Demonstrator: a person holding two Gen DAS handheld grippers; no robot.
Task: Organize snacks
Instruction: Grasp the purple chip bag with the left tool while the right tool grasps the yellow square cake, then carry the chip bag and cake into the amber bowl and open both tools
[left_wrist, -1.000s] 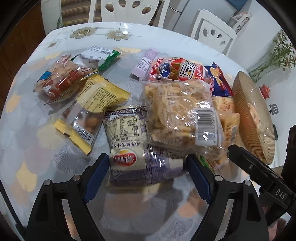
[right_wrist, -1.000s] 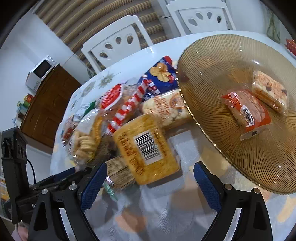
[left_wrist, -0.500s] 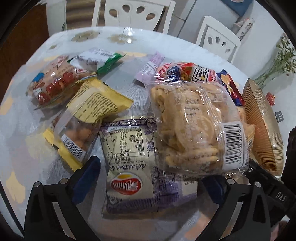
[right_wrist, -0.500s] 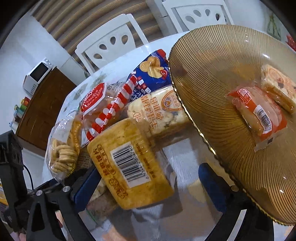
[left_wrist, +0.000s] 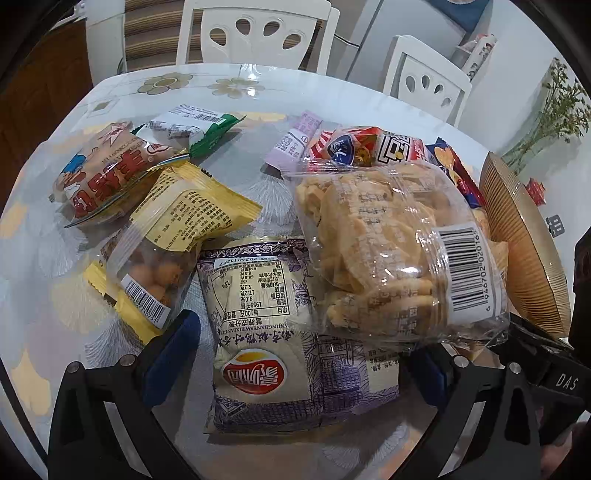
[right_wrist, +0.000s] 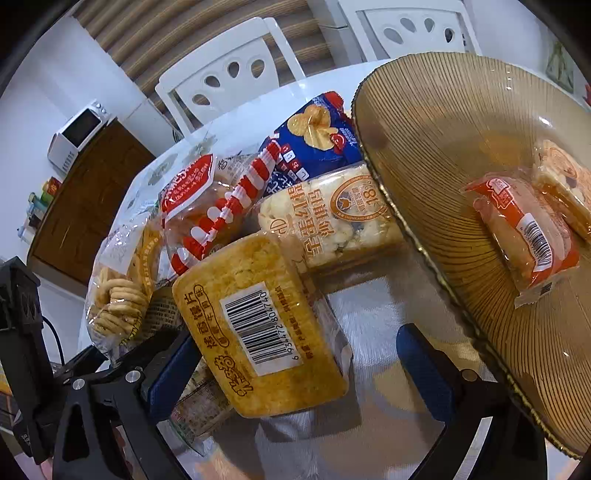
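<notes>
Many snack packets lie piled on a round table. In the left wrist view my left gripper (left_wrist: 303, 354) is open, its jaws on either side of a purple-and-cream packet (left_wrist: 291, 339); a clear bag of biscuits (left_wrist: 391, 243) lies partly over it. In the right wrist view my right gripper (right_wrist: 295, 365) is open around a yellow packet with a barcode (right_wrist: 258, 325). A ribbed golden plate (right_wrist: 454, 155) stands to the right and holds an orange packet (right_wrist: 524, 236) and another packet (right_wrist: 565, 184). The plate also shows in the left wrist view (left_wrist: 524, 243).
Further packets: yellow (left_wrist: 173, 236), red-lettered (left_wrist: 107, 173), green-and-white (left_wrist: 192, 129), lilac bar (left_wrist: 295, 144), red-and-white (right_wrist: 218, 206), blue (right_wrist: 317, 136), pale rice-cake (right_wrist: 332, 221). White chairs (left_wrist: 255, 33) stand behind the table. The other gripper (left_wrist: 546, 369) is at the right.
Both grippers have moved forward and down toward the pile. The purple packet now lies between the left jaws, the yellow barcode packet between the right jaws. Both stay open.
</notes>
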